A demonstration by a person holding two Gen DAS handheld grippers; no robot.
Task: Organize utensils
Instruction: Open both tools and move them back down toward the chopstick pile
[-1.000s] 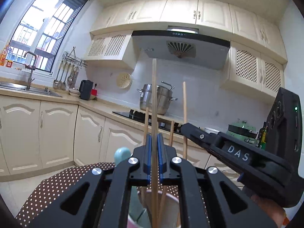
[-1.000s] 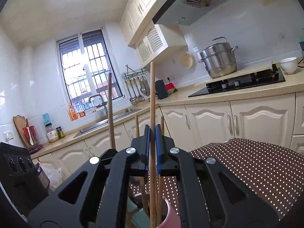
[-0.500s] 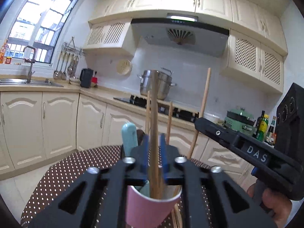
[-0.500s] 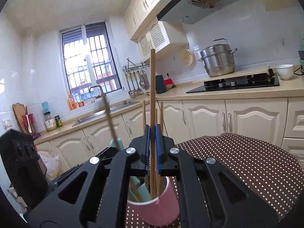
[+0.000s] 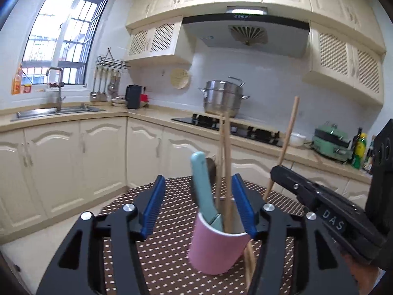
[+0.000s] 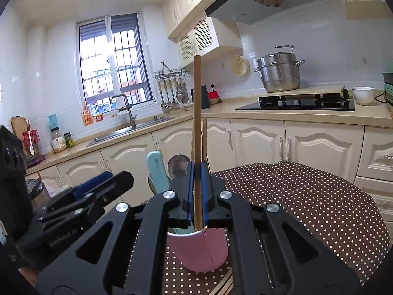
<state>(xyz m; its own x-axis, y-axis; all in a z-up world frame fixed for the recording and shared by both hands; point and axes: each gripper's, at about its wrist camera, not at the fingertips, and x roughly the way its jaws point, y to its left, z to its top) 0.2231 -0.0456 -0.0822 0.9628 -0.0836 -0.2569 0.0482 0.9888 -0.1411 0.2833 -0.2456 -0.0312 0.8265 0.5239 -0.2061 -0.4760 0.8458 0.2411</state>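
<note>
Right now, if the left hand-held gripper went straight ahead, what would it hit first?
Probably the pink cup, which sits between the opening jaws of the left hand-held gripper, right of centre; depth is uncertain.

Daylit window [image 5: 66,39], cream cabinets [image 5: 73,162]

Steel steamer pot [image 5: 223,96] (lidded) beside black hob [image 5: 228,128]

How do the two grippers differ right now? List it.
The left gripper has its jaws opening, nothing pinched, with the pink cup between them; the right gripper is shut on a wooden chopstick. The left has let go; the right holds its stick upright over the cup. Both share black frames and blue pads.
</note>
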